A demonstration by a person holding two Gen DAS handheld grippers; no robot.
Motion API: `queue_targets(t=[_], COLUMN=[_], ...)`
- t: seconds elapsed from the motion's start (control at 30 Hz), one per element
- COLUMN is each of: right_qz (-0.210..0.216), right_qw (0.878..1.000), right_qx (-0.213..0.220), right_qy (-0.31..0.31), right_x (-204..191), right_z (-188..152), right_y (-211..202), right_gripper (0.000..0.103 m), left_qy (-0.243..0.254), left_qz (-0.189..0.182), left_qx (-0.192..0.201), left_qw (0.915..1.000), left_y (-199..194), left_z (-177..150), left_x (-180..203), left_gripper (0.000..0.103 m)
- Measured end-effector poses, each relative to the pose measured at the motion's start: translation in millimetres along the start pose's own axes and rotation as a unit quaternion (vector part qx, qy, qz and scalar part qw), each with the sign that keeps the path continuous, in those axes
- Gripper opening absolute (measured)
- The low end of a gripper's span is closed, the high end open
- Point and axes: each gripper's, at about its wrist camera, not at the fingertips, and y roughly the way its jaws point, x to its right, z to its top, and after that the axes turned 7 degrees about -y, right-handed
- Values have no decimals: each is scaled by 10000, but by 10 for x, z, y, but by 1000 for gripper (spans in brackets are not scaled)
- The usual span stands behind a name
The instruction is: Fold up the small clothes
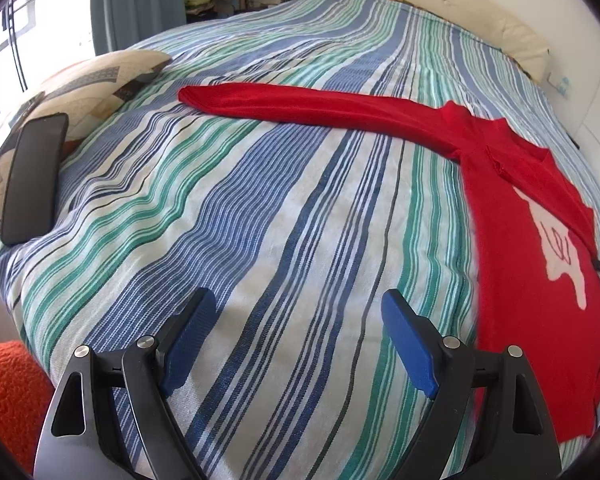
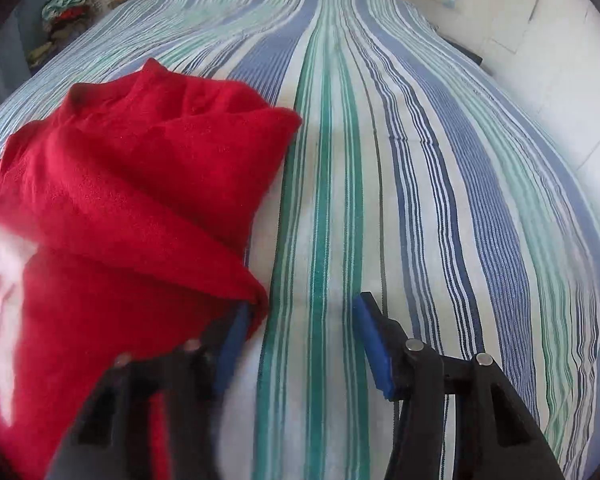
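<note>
Bed (image 1: 260,208): your striped cover fills the frame.
On it: red sweater (image 1: 520,208) right, pillow (image 1: 100,76) and phone (image 1: 34,176) upper left.

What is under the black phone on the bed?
The black phone lies on a patterned pillow, which rests on the striped bedspread. The pillow's part right beneath the phone is covered, so its pattern there cannot be seen.
</note>
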Motion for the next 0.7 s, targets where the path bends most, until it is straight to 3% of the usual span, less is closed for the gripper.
queue_targets(t=[0.2, 0.3, 0.4, 0.5, 0.53, 0.6, 0.7], right_qz=[-40, -147, 858, 1766, 1924, 1965, 1802], right_qw=[9995, 9967, 9834, 9552, 9458, 9334, 9300], right_qx=[147, 503, 750, 880, 899, 921, 749], right_qy=[-264, -623, -1412, -2206, -2455, -2857, -3115], right_x=[16, -97, -675, -1532, -1838, -2326, -2790], right_z=[-65, 15, 258, 507, 582, 693, 804], right_y=[-294, -622, -867, -917, -881, -770, -478], right_gripper=[56, 55, 52, 39, 32, 28, 28], left_qy=[-85, -243, -338, -355, -350, -355, -439], left_qz=[-160, -256, -260, -217, -198, -166, -188], left_qx=[-95, -182, -192, -160, -149, -115, -121], left_qw=[9998, 9992, 9989, 9990, 9991, 9992, 9988], left_y=[2, 20, 32, 20, 14, -3, -9], left_z=[37, 65, 86, 83, 84, 91, 118], left_x=[-12, -41, -61, -83, -91, -114, -163], left_gripper=[86, 86, 86, 86, 86, 86, 86])
